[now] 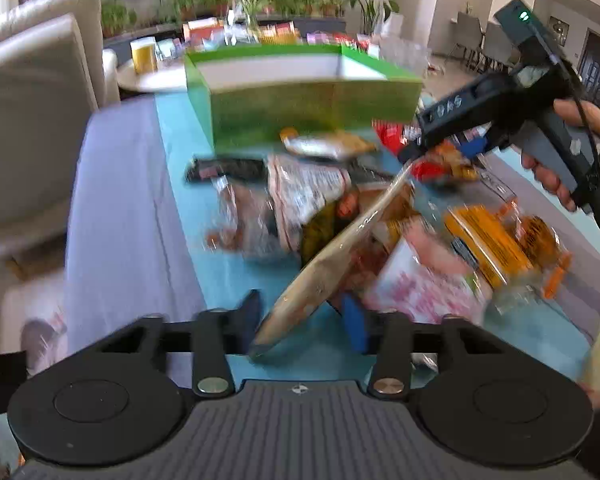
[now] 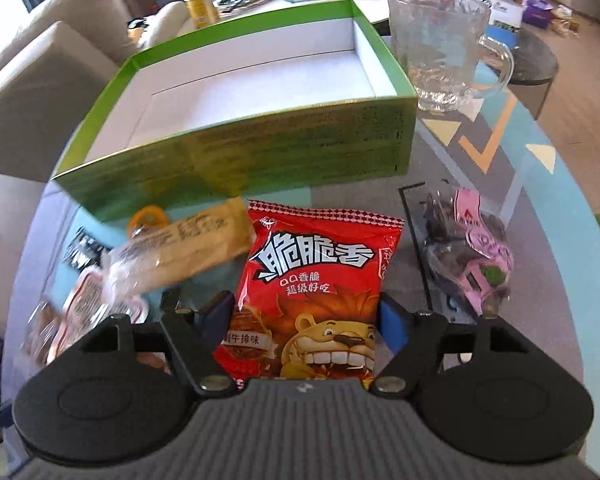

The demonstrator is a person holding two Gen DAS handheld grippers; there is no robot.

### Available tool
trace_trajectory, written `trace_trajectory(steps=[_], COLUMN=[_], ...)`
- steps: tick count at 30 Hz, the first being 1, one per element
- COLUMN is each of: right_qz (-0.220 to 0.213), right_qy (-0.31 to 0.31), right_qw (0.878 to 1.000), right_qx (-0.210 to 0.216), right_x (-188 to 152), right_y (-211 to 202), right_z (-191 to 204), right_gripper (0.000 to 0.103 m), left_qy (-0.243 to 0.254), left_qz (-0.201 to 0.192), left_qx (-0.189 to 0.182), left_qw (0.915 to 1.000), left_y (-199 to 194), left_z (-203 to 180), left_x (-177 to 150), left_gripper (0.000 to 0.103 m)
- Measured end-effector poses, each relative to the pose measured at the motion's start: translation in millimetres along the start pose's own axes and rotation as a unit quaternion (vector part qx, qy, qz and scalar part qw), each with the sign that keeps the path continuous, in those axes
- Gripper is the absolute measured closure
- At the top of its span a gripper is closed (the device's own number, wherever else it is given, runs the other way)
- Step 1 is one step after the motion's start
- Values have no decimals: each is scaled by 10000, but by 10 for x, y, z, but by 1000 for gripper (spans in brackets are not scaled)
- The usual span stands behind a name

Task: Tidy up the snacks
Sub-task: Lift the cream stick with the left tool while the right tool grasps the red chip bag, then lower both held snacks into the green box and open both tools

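Observation:
My left gripper [image 1: 304, 320] is shut on a long tan snack packet [image 1: 340, 252], which rises tilted from between its fingers over a heap of blurred snack bags [image 1: 300, 200]. Between the fingers of my right gripper [image 2: 306, 316] sits a red snack bag with a cartoon lion [image 2: 312, 292], and both pads press its sides. An open green box [image 2: 236, 148] with a white, bare inside stands just beyond it. The left wrist view shows the green box [image 1: 312, 112] behind the heap, with the right gripper [image 1: 410, 152], held by a hand, low at its right corner.
A glass mug [image 2: 440, 52] stands right of the box. A clear bag with pink labels [image 2: 472, 252] lies to the right, a beige packet [image 2: 188, 248] to the left. An orange bag [image 1: 496, 240] lies at the heap's right. A sofa [image 1: 32, 100] borders the left, a yellow can [image 2: 200, 8] behind.

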State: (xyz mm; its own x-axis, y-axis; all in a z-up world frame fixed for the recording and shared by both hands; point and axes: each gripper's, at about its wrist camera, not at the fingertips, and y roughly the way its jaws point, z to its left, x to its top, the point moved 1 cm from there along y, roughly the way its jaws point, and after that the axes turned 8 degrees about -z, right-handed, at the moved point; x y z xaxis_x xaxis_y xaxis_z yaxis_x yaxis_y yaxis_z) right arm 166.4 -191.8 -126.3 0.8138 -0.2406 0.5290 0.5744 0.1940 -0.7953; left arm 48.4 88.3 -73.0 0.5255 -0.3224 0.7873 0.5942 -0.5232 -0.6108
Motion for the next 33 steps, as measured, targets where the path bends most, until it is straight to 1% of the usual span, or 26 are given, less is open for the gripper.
trace_trajectory(steps=[2,5,6,10,13,16,20,23,29,33], right_qz=[-103,-329,-404,-756,-1009,-1156,-1335,-1526,-1789,-1818], right_qy=[-42,-148,-185,-359,-388,-305,-243,-296,-456,-515], right_qw=[9999,9993,9990,9963,9939,9924,9902,9871,9821,9815], right_qx=[16,30,63,170,238,289,325,387,373,295], right_x=[-26,-43,-53,-28,35,99,211,366,664,806], right_y=[-87,-247,-301,-526,-637,-684,-722,-750,-666,-505], right_z=[-32,-46,-42,-1,15,-13,-35,-5,16,15], right_gripper=[46,46,46,47,47,47,47,47,47,47], left_qy=[66,184,191,167,170,59,-313,-437,-287,-381], left_qz=[19,-40,-106,-591,-992,-1352,-1582,-1684,-1601,-1413], left_qx=[55,84,113,202,312,438,710,895,1143,1146], left_qw=[10000,9998,9997,9979,9944,9898,9844,9807,9800,9826], left_y=[-36,-127,-170,-371,-489,-525,-357,-160,299,573], left_z=[-59,-172,-206,-283,-357,-394,-366,-346,-300,-176], left_x=[-49,-53,-25,163,345,555,896,1134,1504,1649], left_gripper=[78,86,87,87,87,87,87,87,87,87])
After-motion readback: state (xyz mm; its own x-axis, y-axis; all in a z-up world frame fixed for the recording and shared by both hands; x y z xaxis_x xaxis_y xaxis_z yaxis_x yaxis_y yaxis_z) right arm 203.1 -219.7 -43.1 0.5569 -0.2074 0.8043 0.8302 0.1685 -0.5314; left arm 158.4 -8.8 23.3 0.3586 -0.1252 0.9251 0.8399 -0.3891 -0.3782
